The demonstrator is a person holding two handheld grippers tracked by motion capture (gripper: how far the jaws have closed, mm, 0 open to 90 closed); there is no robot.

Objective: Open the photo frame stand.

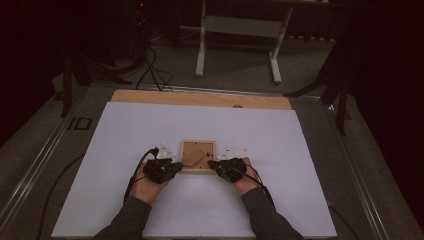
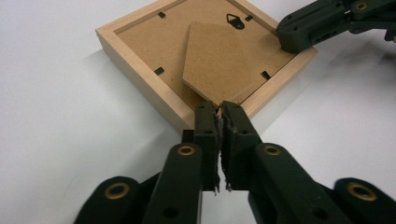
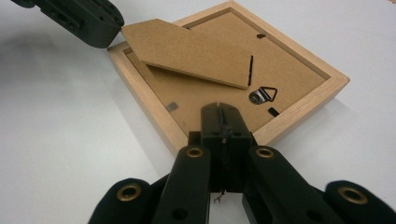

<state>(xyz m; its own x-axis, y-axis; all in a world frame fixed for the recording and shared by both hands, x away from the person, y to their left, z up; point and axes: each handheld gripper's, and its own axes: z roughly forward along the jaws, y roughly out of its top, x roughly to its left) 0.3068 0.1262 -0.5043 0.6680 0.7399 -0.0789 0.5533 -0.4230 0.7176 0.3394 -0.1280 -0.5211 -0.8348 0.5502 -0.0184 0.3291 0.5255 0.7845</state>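
A light wooden picture frame (image 1: 198, 156) lies face down on the white sheet, its brown backing up. From that backing a hardboard stand flap (image 3: 191, 51) is tilted up. My left gripper (image 2: 218, 108) is shut on the flap's pointed tip at the frame's near left corner. In the right gripper view, the left gripper (image 3: 112, 25) holds that tip clear of the backing. My right gripper (image 3: 219, 109) is shut with nothing between its jaws, tips on the frame's rim at the near right corner. The left gripper view has the right gripper (image 2: 285, 39) resting on that corner.
A white sheet (image 1: 150, 130) covers the table, with a wooden strip (image 1: 200, 98) bare along its far edge. A metal hanger loop (image 3: 264, 95) sits on the backing. Beyond the table, a white desk frame (image 1: 240, 30) and dark stand legs are on the floor.
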